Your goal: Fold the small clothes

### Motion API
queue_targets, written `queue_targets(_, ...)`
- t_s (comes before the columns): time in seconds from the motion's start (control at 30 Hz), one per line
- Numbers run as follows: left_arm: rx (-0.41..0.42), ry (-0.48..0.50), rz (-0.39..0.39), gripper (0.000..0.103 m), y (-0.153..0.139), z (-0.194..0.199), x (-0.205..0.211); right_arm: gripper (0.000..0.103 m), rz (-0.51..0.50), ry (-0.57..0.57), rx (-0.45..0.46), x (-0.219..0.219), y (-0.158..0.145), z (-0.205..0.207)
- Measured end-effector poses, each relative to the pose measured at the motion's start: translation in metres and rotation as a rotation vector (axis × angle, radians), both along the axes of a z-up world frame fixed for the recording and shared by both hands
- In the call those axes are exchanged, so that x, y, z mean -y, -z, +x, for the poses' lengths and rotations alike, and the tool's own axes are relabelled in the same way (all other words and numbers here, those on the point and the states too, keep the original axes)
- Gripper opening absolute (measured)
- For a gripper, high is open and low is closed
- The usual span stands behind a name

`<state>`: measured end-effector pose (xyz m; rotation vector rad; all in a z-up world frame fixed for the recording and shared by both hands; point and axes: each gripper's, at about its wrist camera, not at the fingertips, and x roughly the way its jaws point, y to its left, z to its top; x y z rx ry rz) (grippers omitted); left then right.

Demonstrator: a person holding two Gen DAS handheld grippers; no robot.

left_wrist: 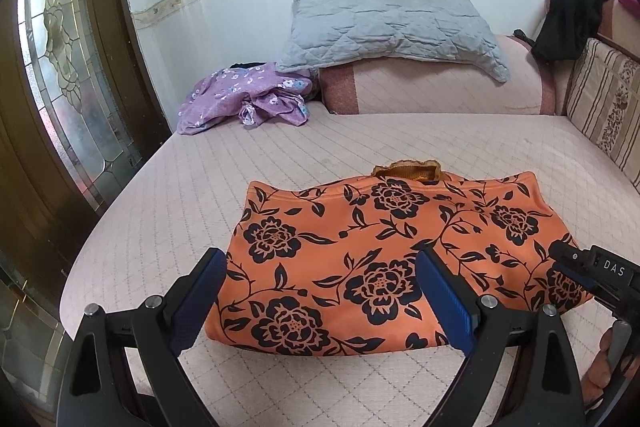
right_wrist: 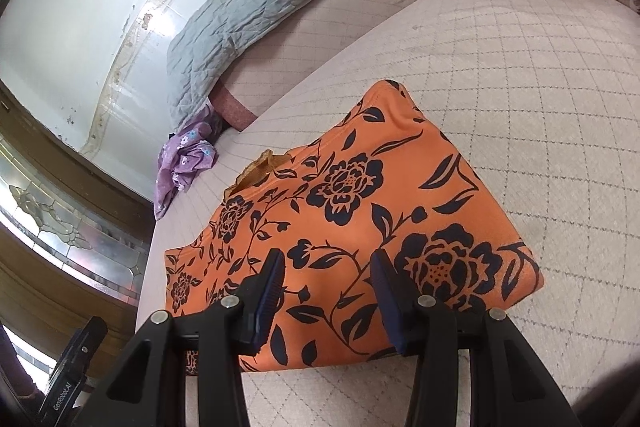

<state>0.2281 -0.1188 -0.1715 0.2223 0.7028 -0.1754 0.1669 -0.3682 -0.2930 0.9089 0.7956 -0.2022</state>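
Observation:
An orange garment with black flowers (left_wrist: 376, 251) lies folded into a flat oblong on the quilted bed (left_wrist: 224, 183). A bit of its golden lining (left_wrist: 408, 171) shows at the far edge. My left gripper (left_wrist: 322, 261) hovers over the garment's near left part with its jaws wide apart and nothing between the pads. In the right wrist view the same garment (right_wrist: 360, 203) lies under my right gripper (right_wrist: 328, 261), whose jaws stand partly apart above the near edge without pinching the cloth. The right gripper's housing (left_wrist: 600, 267) shows over the garment's right end.
A crumpled purple floral garment (left_wrist: 248, 99) lies at the far left of the bed, next to a pink bolster (left_wrist: 432, 87) topped by a grey quilted pillow (left_wrist: 392, 23). A striped cushion (left_wrist: 600, 99) and black cloth (left_wrist: 572, 15) sit at the right. A glass-panelled door (left_wrist: 60, 67) stands left of the bed's edge.

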Motion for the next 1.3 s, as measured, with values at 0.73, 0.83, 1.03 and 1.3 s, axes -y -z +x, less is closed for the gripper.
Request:
queue_targets(0.73,-0.116,0.094,0.024,0.095,0.090,0.092,-0.002,0.049,-0.033,-0.030,-0.090,-0.008,0.014,0.022)
queue_targets(0.83,-0.154,0.079,0.016,0.095,0.099,0.106,-0.005,0.049,-0.098,-0.063,-0.075,-0.007,-0.001,0.044)
queue_targets(1.03,-0.174,0.032,-0.016,0.095,0.103,0.124,-0.018,0.049,-0.148,-0.072,-0.149,0.019,0.013,0.101)
queue_targets(1.3,-0.196,0.006,0.004,0.095,0.113,0.134,-0.022,0.049,-0.206,-0.057,-0.270,0.045,0.051,0.133)
